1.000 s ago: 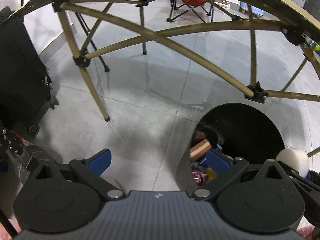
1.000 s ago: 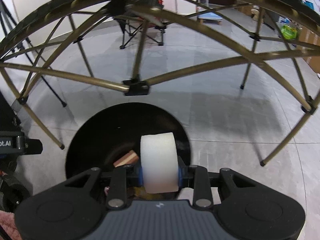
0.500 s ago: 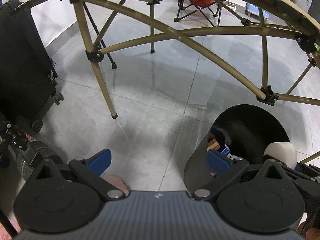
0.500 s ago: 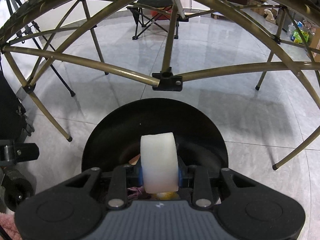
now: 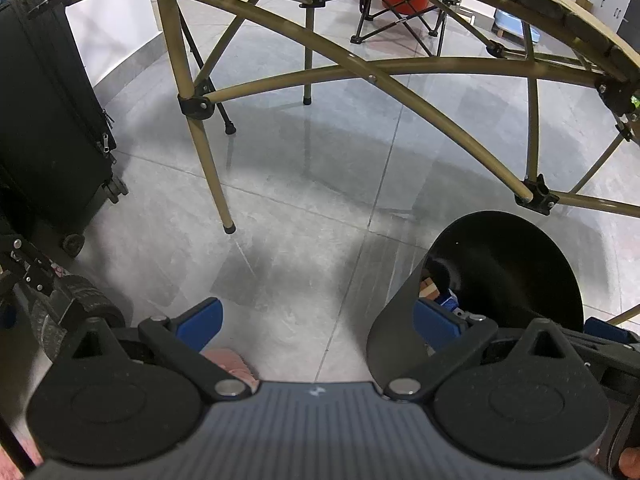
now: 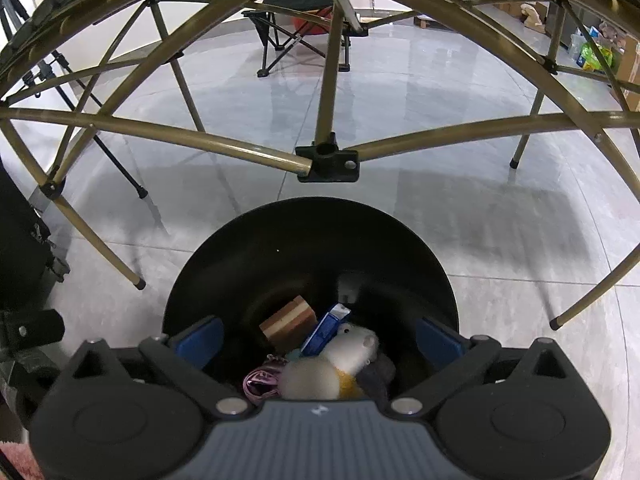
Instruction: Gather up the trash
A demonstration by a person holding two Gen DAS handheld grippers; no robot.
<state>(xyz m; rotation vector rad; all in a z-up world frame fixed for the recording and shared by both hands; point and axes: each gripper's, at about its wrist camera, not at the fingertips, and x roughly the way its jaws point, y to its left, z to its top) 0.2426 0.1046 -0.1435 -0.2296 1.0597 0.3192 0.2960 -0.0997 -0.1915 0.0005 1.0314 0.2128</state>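
A black round trash bin (image 6: 312, 240) stands on the grey floor right under my right gripper (image 6: 318, 336). Its jaws are opening and nothing is between the blue pads (image 6: 200, 336). Below them, inside the bin, a blurred white foam piece (image 6: 308, 378) lies among a wooden block (image 6: 288, 320), a blue carton (image 6: 326, 328) and a pink wrapper (image 6: 260, 384). My left gripper (image 5: 318, 316) is open and empty over the floor tiles. Its right finger (image 5: 432, 320) hangs over the rim of the bin (image 5: 520, 264).
Gold tube legs and braces of a folding table (image 6: 326, 164) arch over the bin, with one leg foot (image 5: 229, 228) close on the left. A black wheeled suitcase (image 5: 48, 120) stands at the left. A folding camp chair (image 6: 300, 28) is further back.
My right gripper went from shut on the white foam piece to open, and the foam dropped into the bin. Both views slid a little relative to the table legs.
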